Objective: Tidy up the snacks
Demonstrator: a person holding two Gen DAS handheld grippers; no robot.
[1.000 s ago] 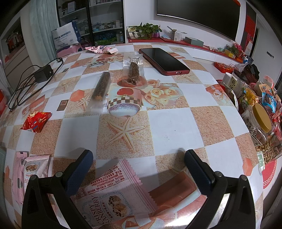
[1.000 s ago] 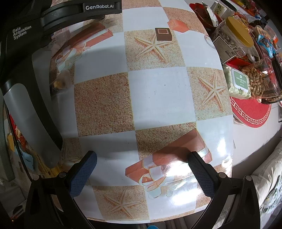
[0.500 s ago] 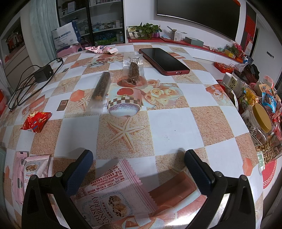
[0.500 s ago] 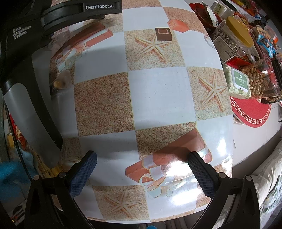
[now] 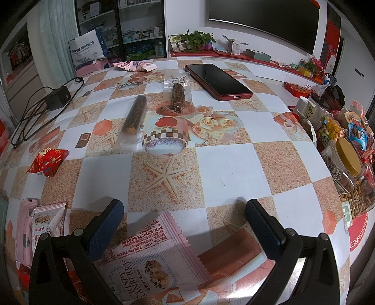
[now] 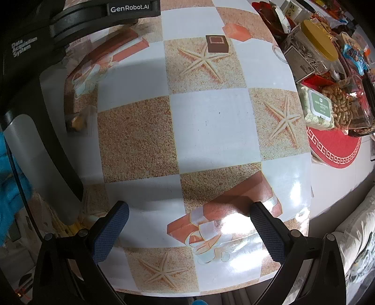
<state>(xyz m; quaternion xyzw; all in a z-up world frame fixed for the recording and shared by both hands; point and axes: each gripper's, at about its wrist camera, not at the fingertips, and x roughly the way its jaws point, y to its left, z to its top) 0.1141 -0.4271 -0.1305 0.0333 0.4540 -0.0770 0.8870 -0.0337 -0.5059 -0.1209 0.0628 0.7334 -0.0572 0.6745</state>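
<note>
Your left gripper hangs with jaws spread wide over the pink cranberry snack packet, which lies flat on the checkered table between its fingers (no contact visible). Your right gripper is likewise spread, gripping nothing, above bare tablecloth near the snack pile.

Home living rm — wall TV, shelves, snack-strewn table.
</note>
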